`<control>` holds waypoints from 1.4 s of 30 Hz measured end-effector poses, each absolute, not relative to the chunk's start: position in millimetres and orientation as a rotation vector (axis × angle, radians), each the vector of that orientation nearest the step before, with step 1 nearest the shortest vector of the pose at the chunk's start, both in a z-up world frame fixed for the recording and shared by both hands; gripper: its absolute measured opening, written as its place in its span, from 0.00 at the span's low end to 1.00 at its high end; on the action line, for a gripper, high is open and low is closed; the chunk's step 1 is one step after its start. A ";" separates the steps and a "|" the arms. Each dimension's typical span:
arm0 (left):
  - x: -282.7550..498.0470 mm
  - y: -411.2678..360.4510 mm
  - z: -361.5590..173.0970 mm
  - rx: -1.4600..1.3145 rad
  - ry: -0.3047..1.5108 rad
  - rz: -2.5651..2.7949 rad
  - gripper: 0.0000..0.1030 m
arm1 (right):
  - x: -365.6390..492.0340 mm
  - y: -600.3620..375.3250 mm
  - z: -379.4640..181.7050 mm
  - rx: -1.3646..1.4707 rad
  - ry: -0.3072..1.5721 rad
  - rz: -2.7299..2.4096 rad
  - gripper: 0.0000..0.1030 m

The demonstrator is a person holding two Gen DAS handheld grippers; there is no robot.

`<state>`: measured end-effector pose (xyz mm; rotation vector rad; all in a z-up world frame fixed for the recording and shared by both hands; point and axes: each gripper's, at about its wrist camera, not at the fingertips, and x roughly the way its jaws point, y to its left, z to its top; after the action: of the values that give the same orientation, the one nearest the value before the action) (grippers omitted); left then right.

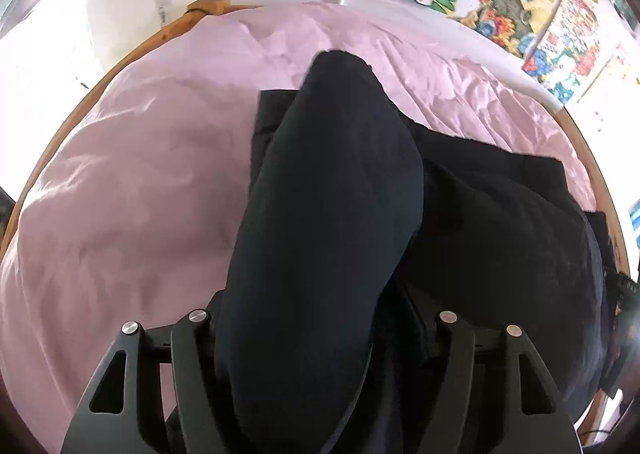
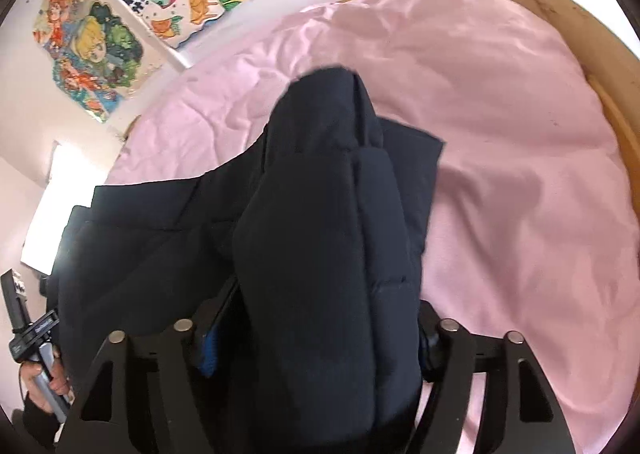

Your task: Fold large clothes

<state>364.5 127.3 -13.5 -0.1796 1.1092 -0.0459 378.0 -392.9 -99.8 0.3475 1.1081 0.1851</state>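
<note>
A dark navy puffer jacket [image 1: 500, 222] lies on the pink bed cover [image 1: 140, 174]. In the left wrist view one of its sleeves [image 1: 320, 182] runs away from me, draped over the jacket body, and my left gripper [image 1: 320, 318] straddles its near end with the jaws wide and a gap beside the cloth. In the right wrist view the other padded sleeve [image 2: 320, 214] lies over the jacket [image 2: 140, 254]. My right gripper [image 2: 316, 334] stands around it, blue pads [image 2: 206, 350] spread apart, the puffy cloth filling the space between them. The fingertips are hidden by fabric.
A wooden bed frame [image 1: 160, 34] [image 2: 580, 26] rims the mattress. Colourful posters [image 2: 100, 34] cover the white wall behind. At the lower left of the right wrist view a hand [image 2: 44, 386] holds the other gripper's handle. Pink sheet lies bare around the jacket.
</note>
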 end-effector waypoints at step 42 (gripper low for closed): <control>146.9 22.8 98.1 -0.099 0.495 -0.072 0.98 | 143.8 -281.0 39.4 -0.015 0.406 0.120 1.00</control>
<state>146.9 22.8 98.1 -0.0989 0.4950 -0.0723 143.8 -281.0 39.4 -0.0147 0.4056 0.1196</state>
